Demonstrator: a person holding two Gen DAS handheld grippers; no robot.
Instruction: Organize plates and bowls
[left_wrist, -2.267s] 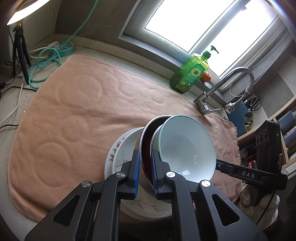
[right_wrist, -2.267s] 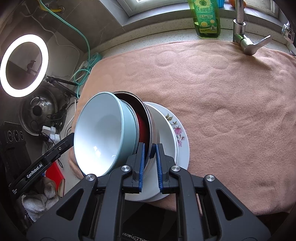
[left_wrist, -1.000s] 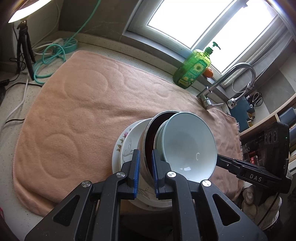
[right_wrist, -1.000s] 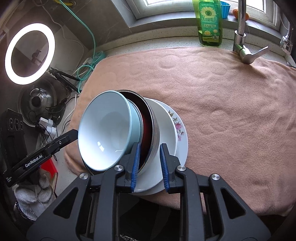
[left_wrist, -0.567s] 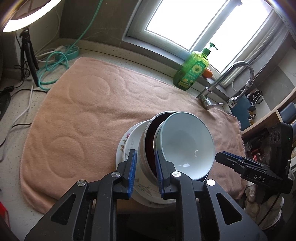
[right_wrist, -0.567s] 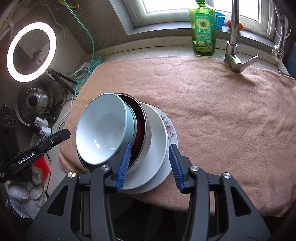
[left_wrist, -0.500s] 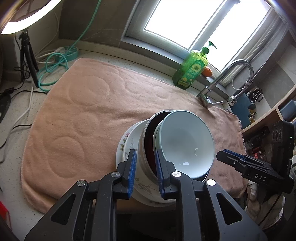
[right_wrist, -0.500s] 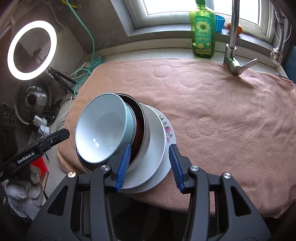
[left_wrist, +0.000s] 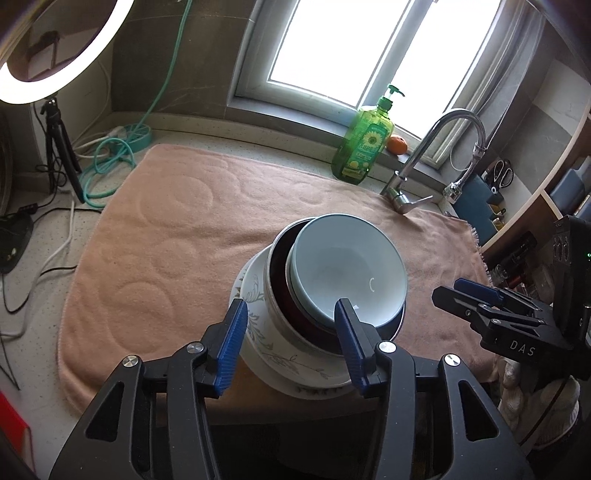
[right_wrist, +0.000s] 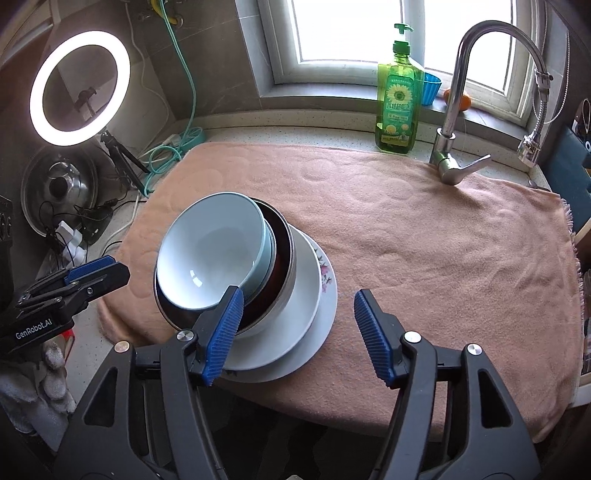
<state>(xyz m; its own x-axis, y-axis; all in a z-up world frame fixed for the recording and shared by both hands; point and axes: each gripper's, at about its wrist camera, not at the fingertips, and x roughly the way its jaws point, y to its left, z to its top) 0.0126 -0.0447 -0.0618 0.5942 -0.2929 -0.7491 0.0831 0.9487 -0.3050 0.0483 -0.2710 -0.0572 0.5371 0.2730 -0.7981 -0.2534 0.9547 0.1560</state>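
A stack of dishes rests on the pink towel (left_wrist: 166, 229) (right_wrist: 424, 240) near its front edge. From the bottom it is a floral plate (right_wrist: 327, 280), a white bowl (left_wrist: 258, 332) (right_wrist: 303, 295), a steel bowl (left_wrist: 271, 295) (right_wrist: 282, 299) with a dark red inside, and a tilted pale blue bowl (left_wrist: 351, 266) (right_wrist: 210, 251) on top. My left gripper (left_wrist: 290, 306) (right_wrist: 92, 271) hovers at the stack's left side and my right gripper (right_wrist: 299, 295) (left_wrist: 480, 295) at its right. Both sets of jaws are opening. The stack's near rim shows between the pads, which do not press on it.
A green dish soap bottle (left_wrist: 364, 147) (right_wrist: 397, 107) and a tap (left_wrist: 428, 158) (right_wrist: 454, 110) stand behind the towel by the window. A ring light (right_wrist: 79, 88), a teal cable (left_wrist: 110, 162) and a pot lid (right_wrist: 59, 188) are at the left. Shelves (left_wrist: 535, 192) rise at the right.
Both grippers were shut on the steel bowl's rim. They have let go, opened wide and drawn back and up. The stack stays on the towel.
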